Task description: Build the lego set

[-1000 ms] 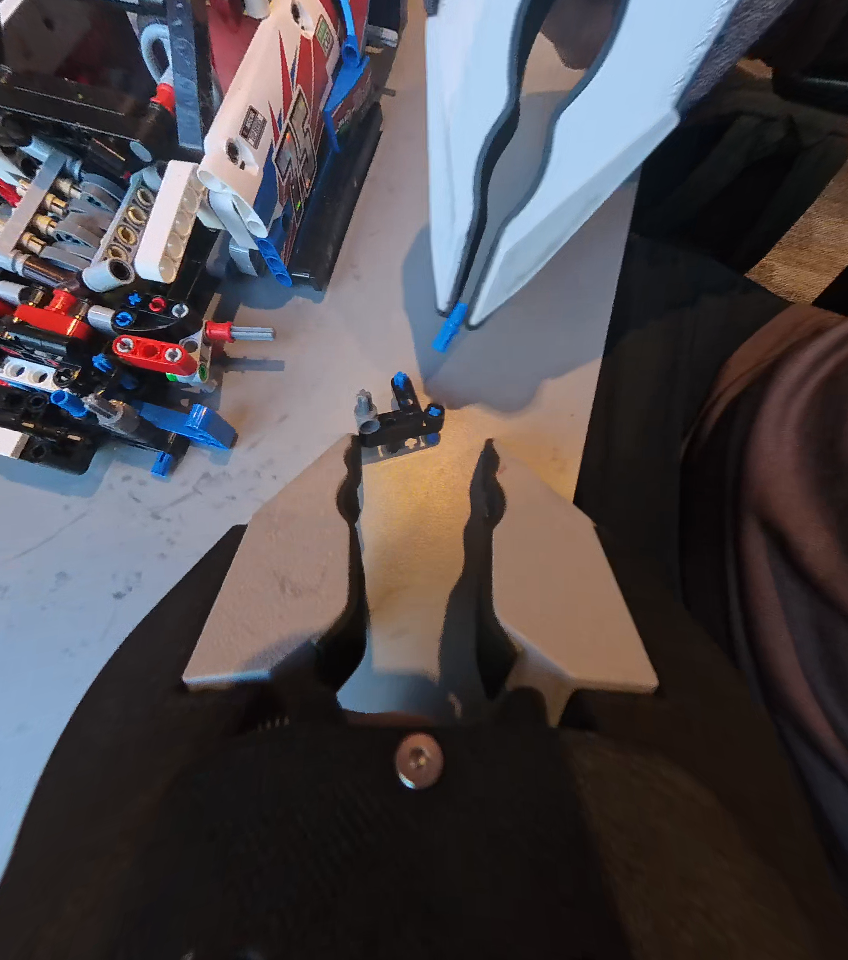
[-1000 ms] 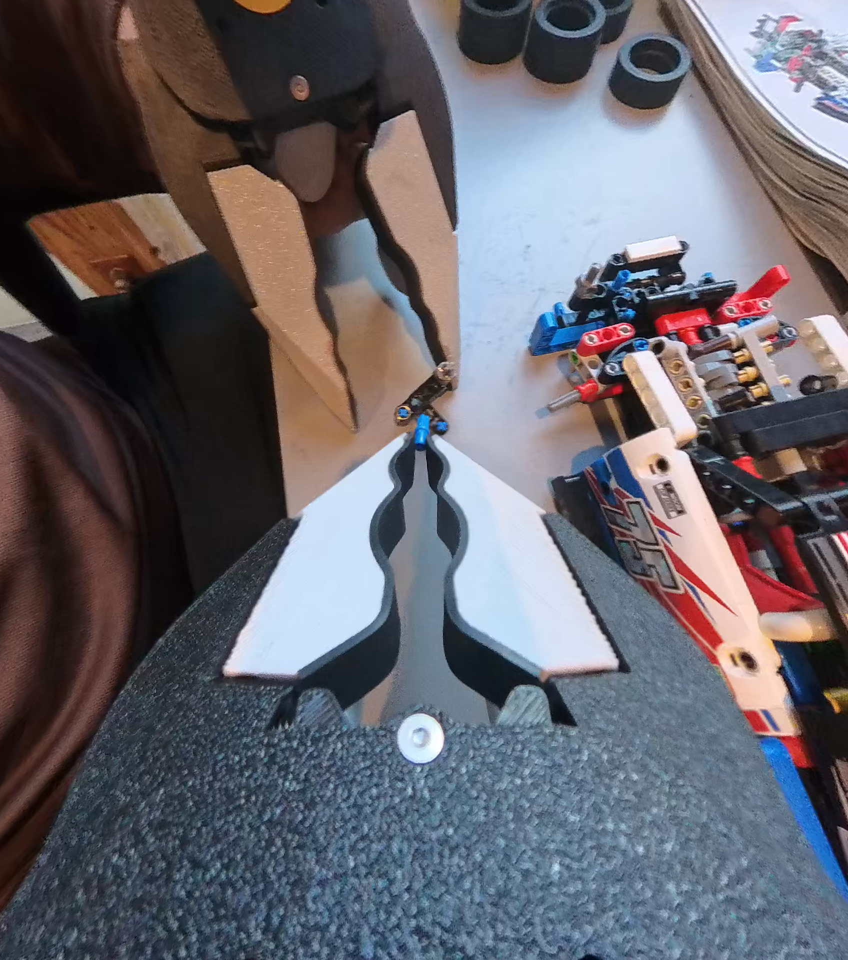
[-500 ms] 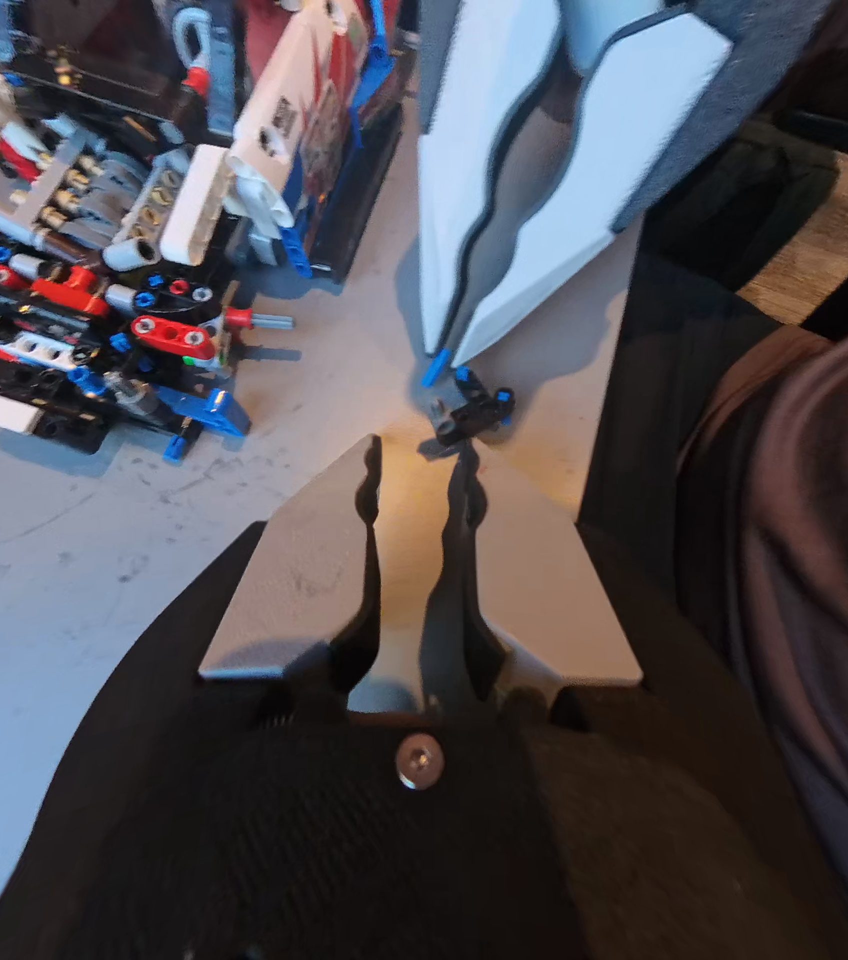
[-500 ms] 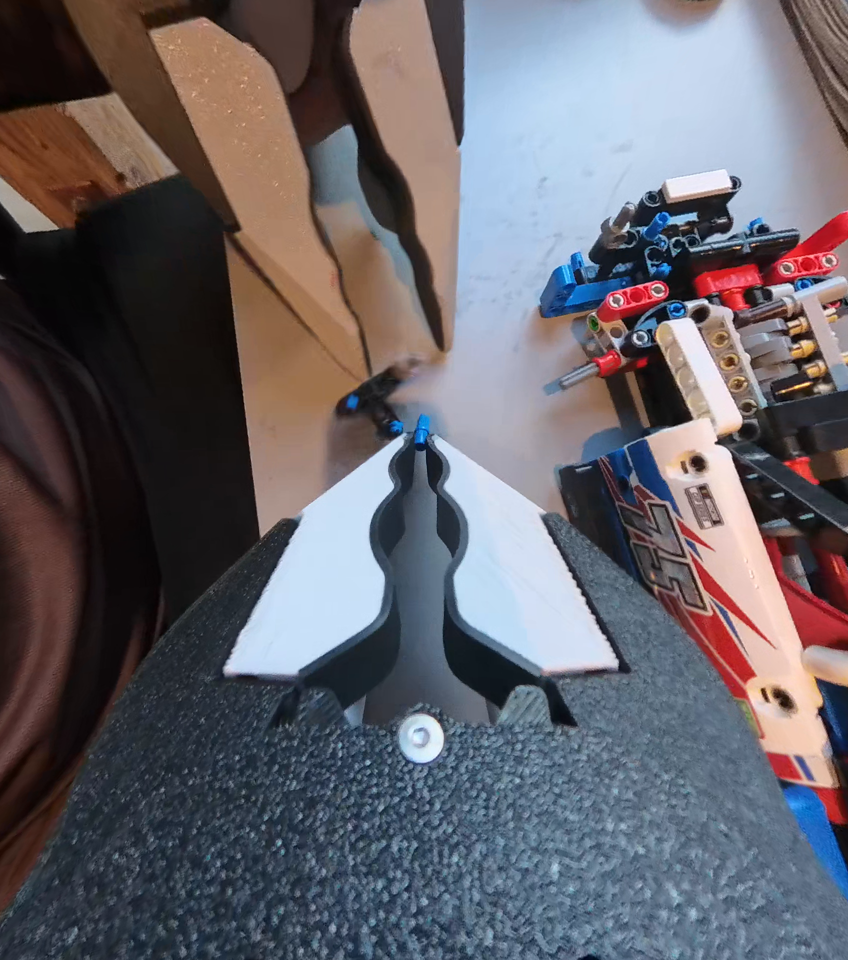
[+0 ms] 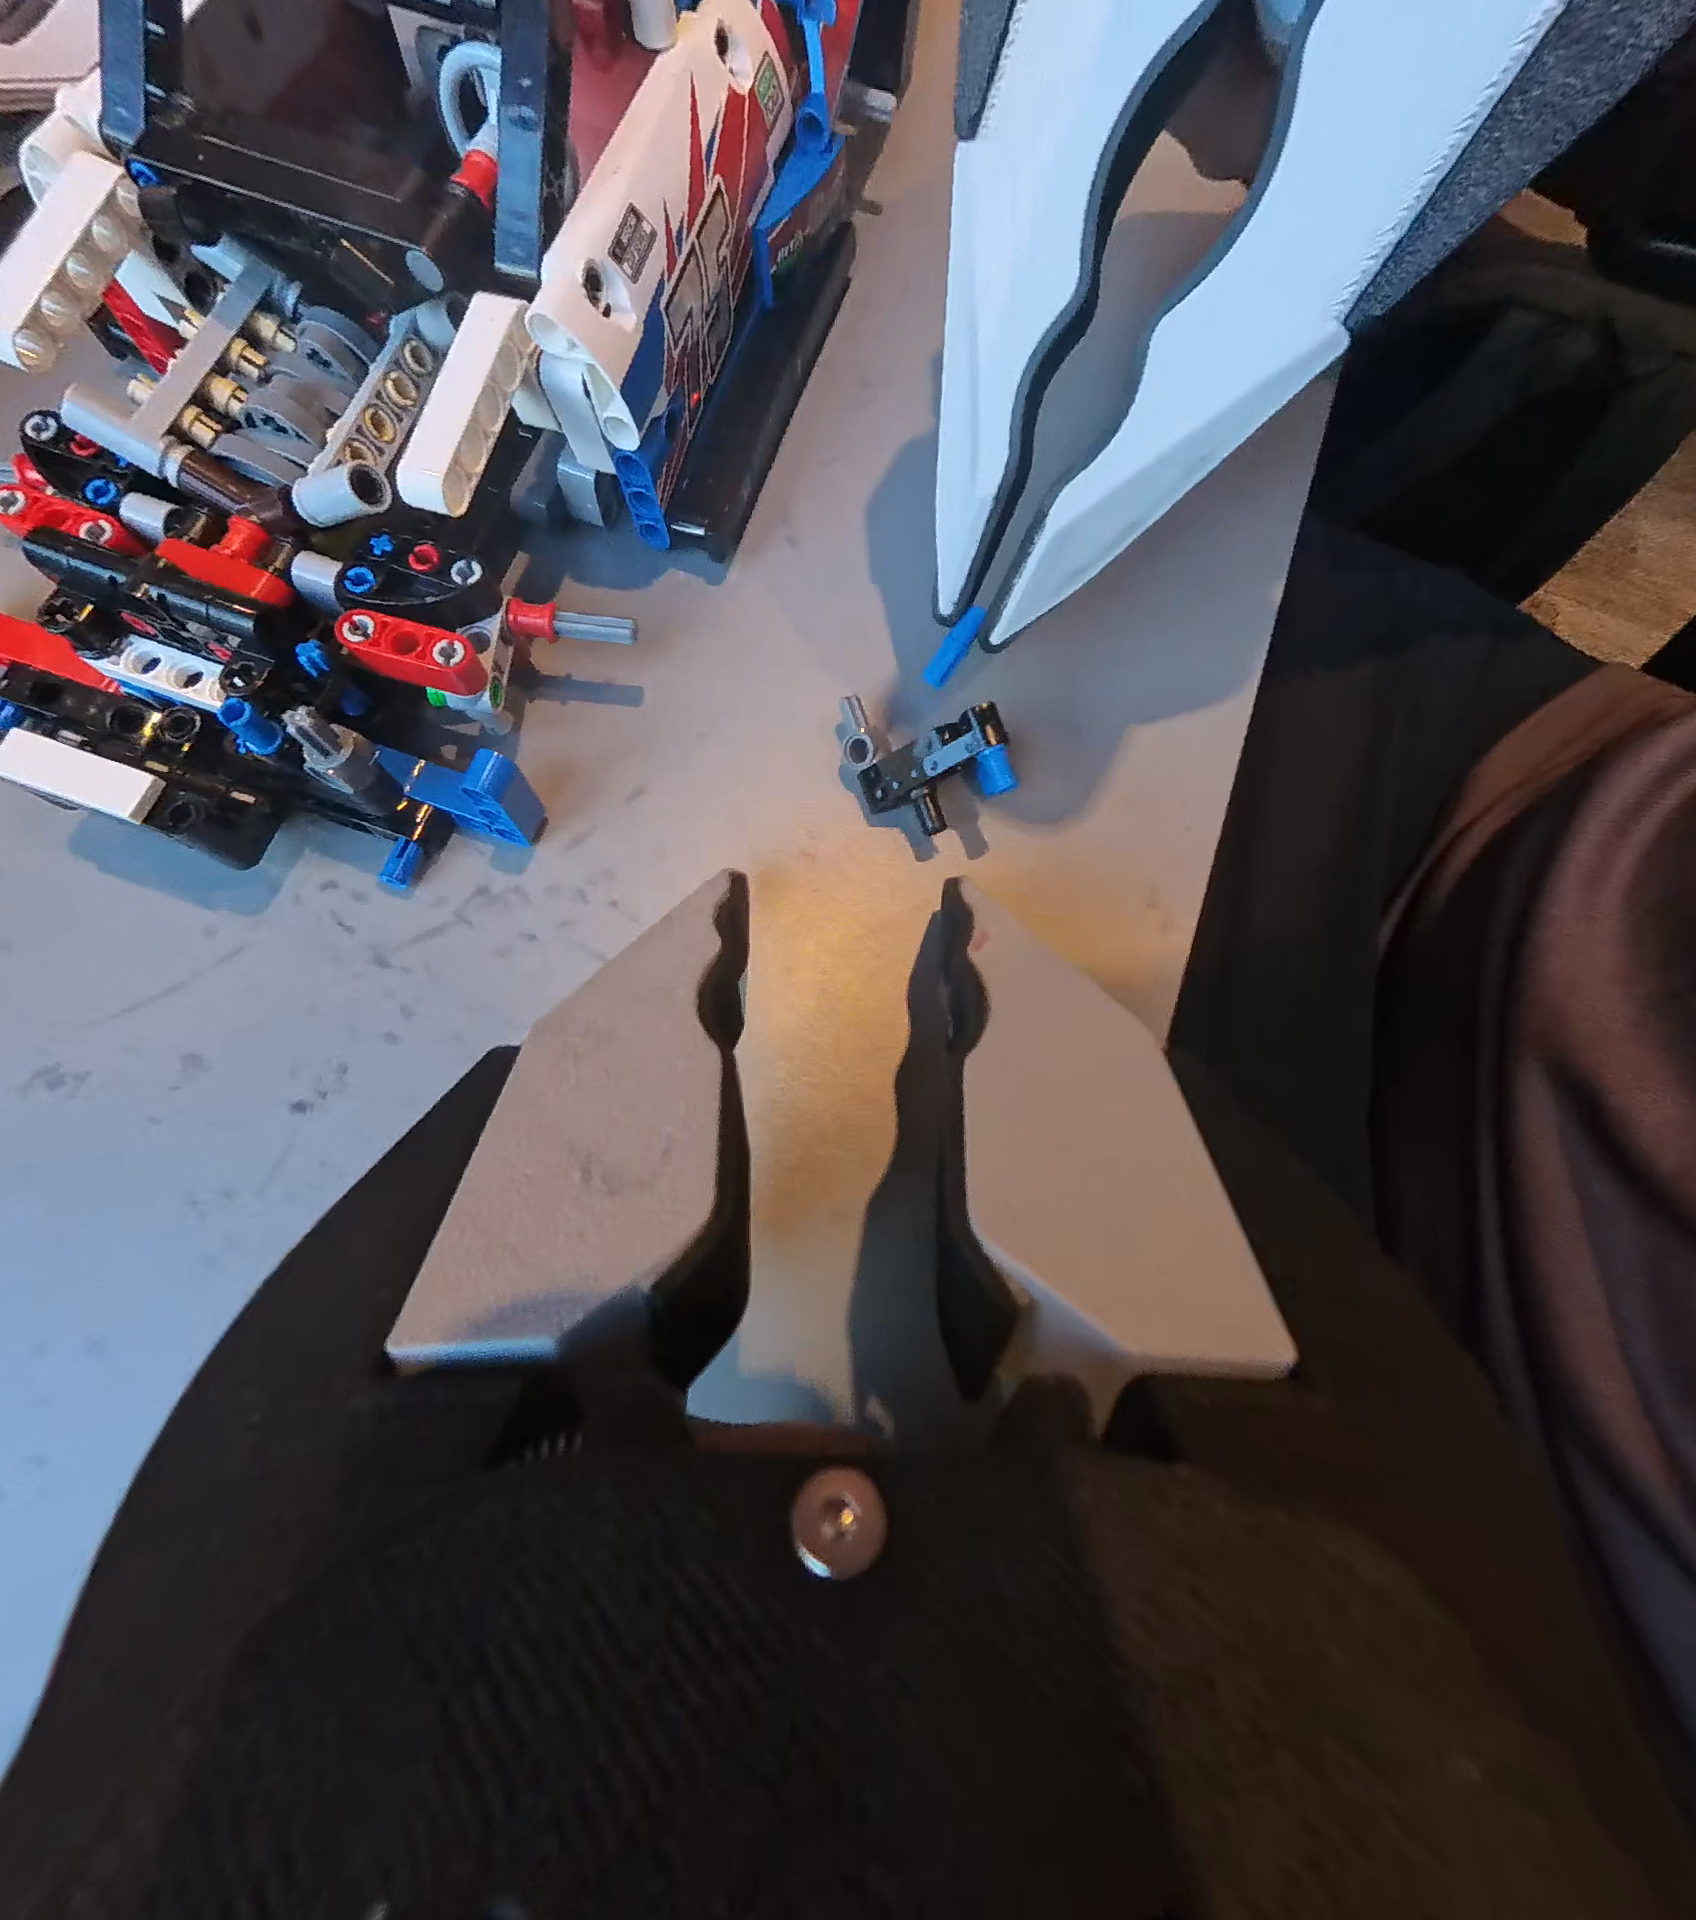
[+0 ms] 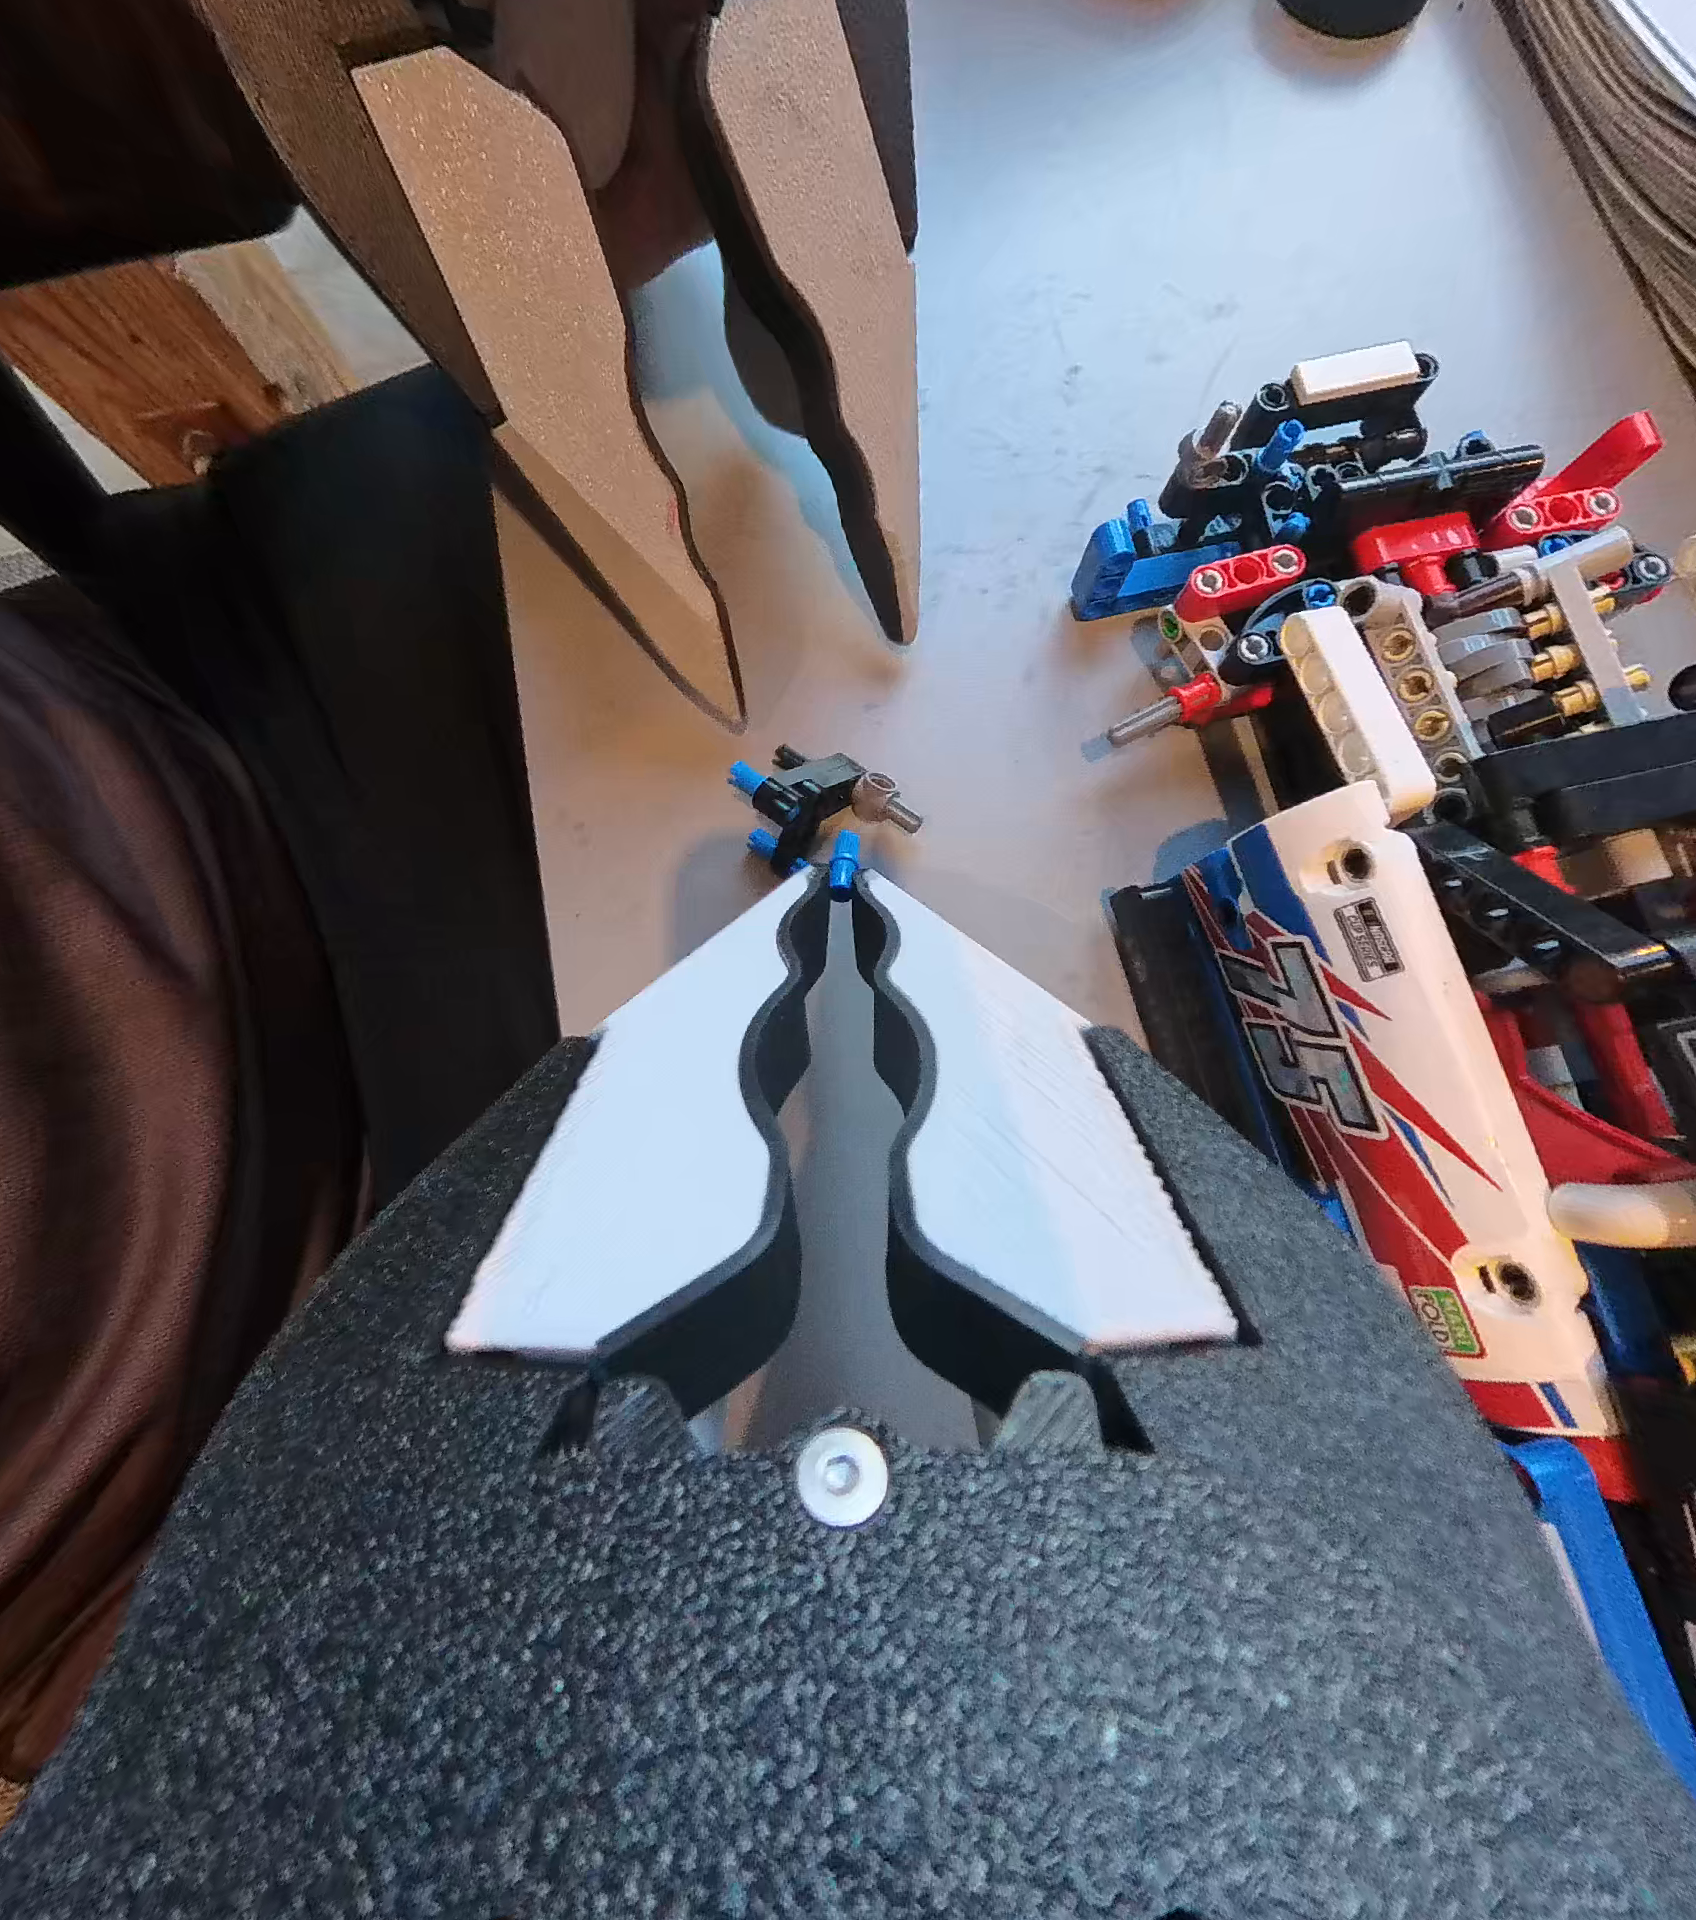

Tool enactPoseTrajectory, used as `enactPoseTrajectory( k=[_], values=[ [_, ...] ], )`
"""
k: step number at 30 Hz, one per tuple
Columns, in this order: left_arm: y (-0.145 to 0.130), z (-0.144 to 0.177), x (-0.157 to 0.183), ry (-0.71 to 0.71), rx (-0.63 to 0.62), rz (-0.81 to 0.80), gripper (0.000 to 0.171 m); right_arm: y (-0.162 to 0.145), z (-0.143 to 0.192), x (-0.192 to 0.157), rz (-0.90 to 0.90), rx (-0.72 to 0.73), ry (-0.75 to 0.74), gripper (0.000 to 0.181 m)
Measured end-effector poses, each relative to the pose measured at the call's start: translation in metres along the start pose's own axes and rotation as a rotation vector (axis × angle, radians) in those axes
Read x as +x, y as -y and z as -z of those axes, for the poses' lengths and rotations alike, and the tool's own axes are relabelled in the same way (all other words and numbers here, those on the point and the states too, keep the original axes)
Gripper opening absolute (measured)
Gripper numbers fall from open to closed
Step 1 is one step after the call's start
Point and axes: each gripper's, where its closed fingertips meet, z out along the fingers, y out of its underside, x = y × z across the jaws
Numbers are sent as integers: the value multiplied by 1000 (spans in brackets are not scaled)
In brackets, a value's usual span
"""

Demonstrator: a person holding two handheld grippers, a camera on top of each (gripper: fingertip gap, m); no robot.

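Observation:
A small black connector piece (image 5: 927, 764) with blue pins and a grey pin lies loose on the grey table, near its edge; it also shows in the right wrist view (image 6: 808, 795). My left gripper (image 5: 844, 899) is open and empty, its tips just short of that piece. My right gripper (image 6: 836, 883) is shut on a blue pin (image 6: 840, 864), held right above the piece; the pin also shows in the left wrist view (image 5: 953, 646). The half-built car model (image 5: 387, 343) in white, red, blue and black stands beside them (image 6: 1446, 831).
The table's edge (image 5: 1228, 831) runs close to the small piece, with a person's dark clothing (image 5: 1602, 1039) beyond it. An open instruction booklet (image 6: 1675, 135) lies at the far side. A black tyre (image 6: 1343, 8) sits at the top edge. Across from one pair of fingers to the other is roughly 5 centimeters.
My left gripper has let go of the small black piece, opened and pulled back; the piece now lies on the table. My right gripper still holds the blue pin close over it.

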Motion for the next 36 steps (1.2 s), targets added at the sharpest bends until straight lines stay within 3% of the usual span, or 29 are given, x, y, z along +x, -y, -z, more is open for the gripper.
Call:
enactPoseTrajectory(
  k=[10,15,18,21,24,28,36],
  values=[
    [18,-10,13,-107,35,250,46,7,-3,-17,30,28,60,4],
    [9,-12,17,-97,-5,175,26,5,-4,-17,40,15,53,4],
    [6,-7,18,-96,-8,150,36,8,1,-13,16,42,51,4],
    [14,1,16,-56,28,93,36,12,5,-15,-15,78,83,4],
    [30,9,23,-2,87,-62,23,17,7,-20,-78,129,154,4],
    [36,8,30,100,74,-249,18,24,14,-19,-174,200,221,3],
    [43,8,42,9,136,-203,7,30,19,-28,-164,236,278,4]
  ],
)
